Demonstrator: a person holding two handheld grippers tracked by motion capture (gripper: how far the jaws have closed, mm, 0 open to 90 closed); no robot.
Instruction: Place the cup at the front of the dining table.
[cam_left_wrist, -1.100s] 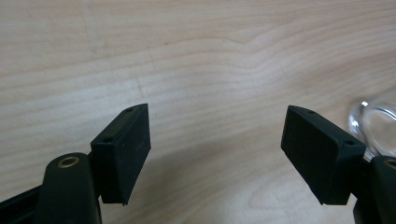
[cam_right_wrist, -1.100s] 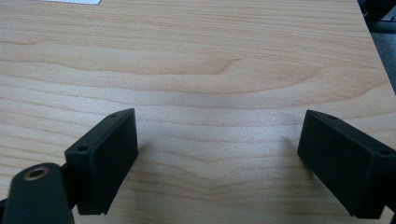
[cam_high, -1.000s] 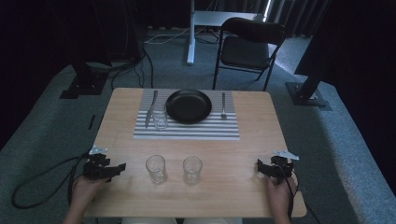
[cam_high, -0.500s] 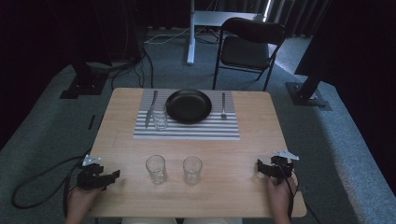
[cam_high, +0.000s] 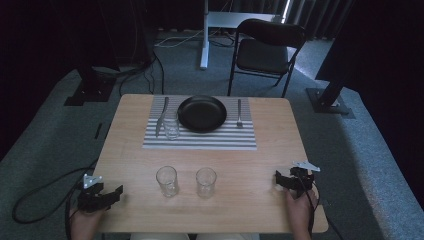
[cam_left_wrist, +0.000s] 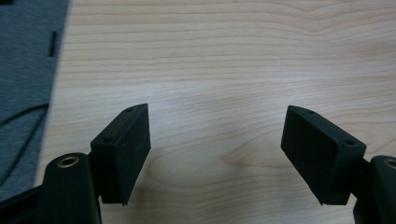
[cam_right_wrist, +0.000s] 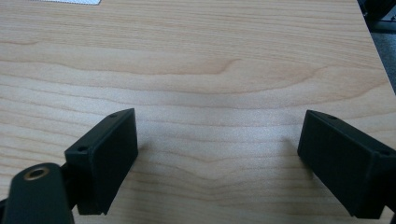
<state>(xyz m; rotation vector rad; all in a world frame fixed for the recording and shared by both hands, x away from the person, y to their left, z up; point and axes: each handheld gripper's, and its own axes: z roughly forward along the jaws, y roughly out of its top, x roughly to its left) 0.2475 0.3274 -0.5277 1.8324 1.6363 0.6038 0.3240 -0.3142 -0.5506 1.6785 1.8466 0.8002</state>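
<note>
Wooden table (cam_high: 260, 165) seen from above, left gripper (cam_high: 119, 191) at its near left corner, jaws apart over bare wood, right gripper (cam_high: 278, 179) near right, jaws apart and empty, two empty glasses (cam_high: 167, 181) standing between them, farther back a striped placemat (cam_high: 200, 141) bearing a black plate (cam_high: 202, 113), third glass (cam_high: 171, 125), cutlery.

Two glasses (cam_high: 186, 181) stand side by side before the placemat (cam_high: 200, 141) (which bears plate (cam_high: 202, 113), fork (cam_high: 239, 113)).
</note>
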